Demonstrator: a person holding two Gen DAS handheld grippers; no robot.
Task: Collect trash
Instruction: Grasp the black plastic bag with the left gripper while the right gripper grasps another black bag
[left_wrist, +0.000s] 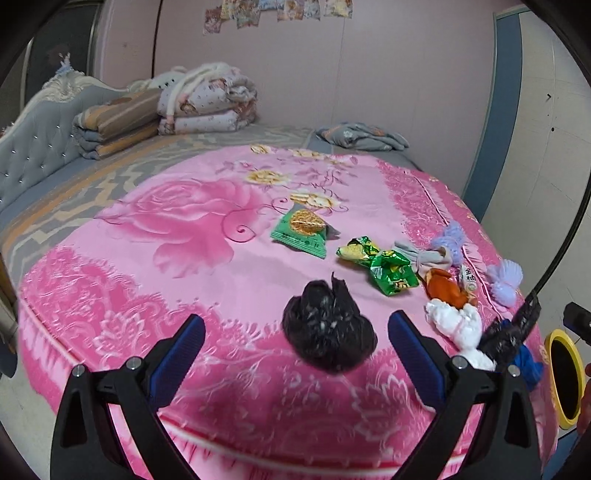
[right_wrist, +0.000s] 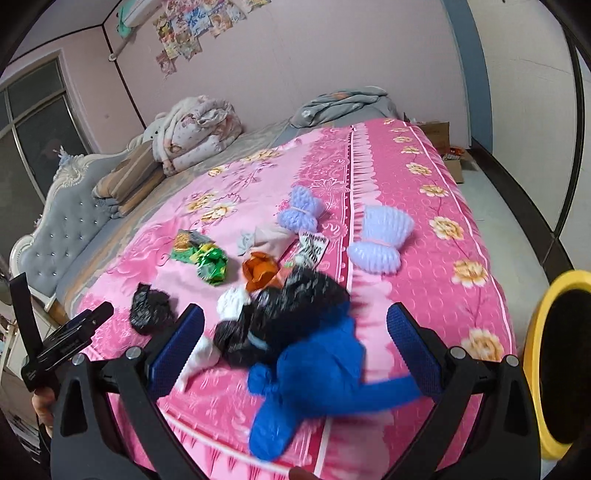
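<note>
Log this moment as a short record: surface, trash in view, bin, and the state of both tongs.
surface: pink floral blanket on a bed
trash: black bag wad; flat green snack packet; crumpled green wrapper; orange wrapper; white tissue
other items: blue cloth with a second black bag, blurred, ahead of the right tongs
bin: yellow rim at the right bed edge
left tongs: open, black wad ahead
right tongs: open

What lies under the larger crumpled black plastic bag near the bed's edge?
The larger black bag partly covers a white crumpled tissue and overlaps a blue cloth. Whatever else lies beneath it is hidden.
</note>
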